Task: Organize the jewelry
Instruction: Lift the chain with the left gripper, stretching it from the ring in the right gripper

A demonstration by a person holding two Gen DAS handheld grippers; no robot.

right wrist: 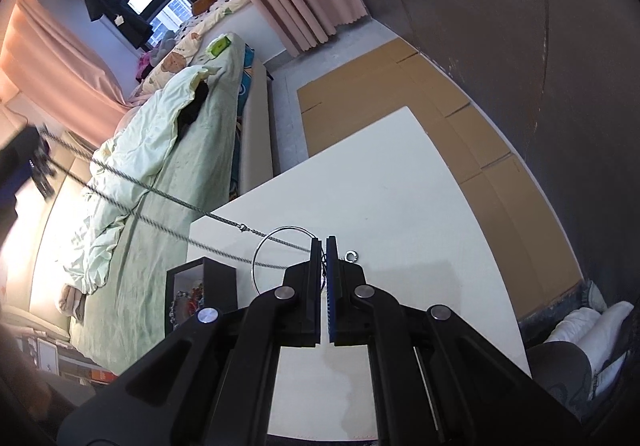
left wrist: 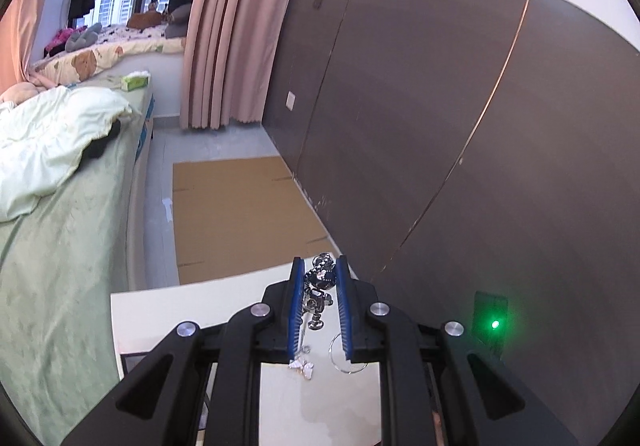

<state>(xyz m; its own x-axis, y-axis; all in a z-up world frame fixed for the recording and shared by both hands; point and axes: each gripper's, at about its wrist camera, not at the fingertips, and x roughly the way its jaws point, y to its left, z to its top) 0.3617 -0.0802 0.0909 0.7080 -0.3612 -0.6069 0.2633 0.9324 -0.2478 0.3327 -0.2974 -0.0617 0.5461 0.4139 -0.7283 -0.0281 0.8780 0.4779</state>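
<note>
In the left wrist view a green-sheeted bed (left wrist: 68, 230) lies at the left and flat cardboard (left wrist: 236, 213) on the floor, then the left gripper (left wrist: 318, 266), its blue pads narrowed onto a silver charm pendant (left wrist: 319, 286) held above the white table (left wrist: 168, 310), with a thin ring (left wrist: 344, 352) just to its right. In the right wrist view a silver chain (right wrist: 160, 191) stretches taut from the upper left past a black jewelry box (right wrist: 200, 286) and a wire hoop (right wrist: 280, 258) into the right gripper (right wrist: 324, 246), pinched on it; a small ring (right wrist: 352, 255) lies beside it
</note>
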